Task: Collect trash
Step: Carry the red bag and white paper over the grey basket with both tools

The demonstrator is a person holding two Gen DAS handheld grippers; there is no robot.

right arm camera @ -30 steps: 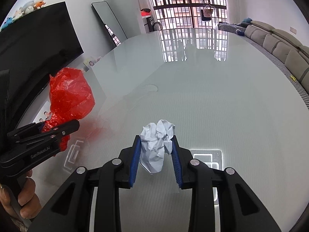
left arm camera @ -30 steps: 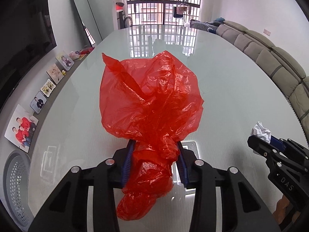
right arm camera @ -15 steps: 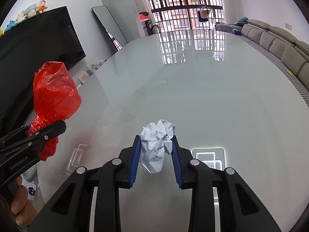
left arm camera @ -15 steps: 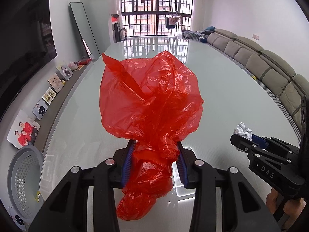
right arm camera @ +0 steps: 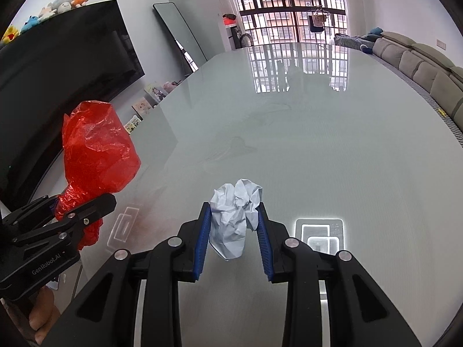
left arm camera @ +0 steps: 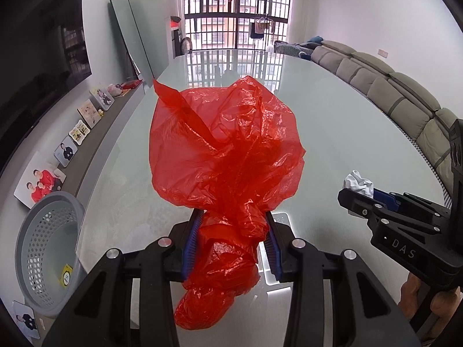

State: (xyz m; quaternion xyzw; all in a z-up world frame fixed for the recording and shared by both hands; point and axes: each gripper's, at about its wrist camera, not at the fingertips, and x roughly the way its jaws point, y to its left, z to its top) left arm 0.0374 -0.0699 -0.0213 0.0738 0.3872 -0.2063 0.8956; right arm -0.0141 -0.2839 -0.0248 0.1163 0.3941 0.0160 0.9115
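A crumpled red plastic bag (left arm camera: 225, 156) is clamped in the left gripper (left arm camera: 231, 243) above the glass table (left arm camera: 332, 121); a white paper wad (right arm camera: 235, 217) is pinched by the right gripper (right arm camera: 233, 231). Both should be carried level to the gray perforated basket (left arm camera: 46, 248) and released only once over it.

Both grippers held aloft, side by side — each loaded.
The left gripper (left arm camera: 231, 243) and right gripper (right arm camera: 233, 227) are kept level, jaws clamped — a load pinched in each.

Glass table (right arm camera: 332, 150) bare ahead of both grippers. Grey perforated basket (left arm camera: 43, 248) off table's left edge, mouth unobstructed; sofa (left arm camera: 405, 98) flanks right.
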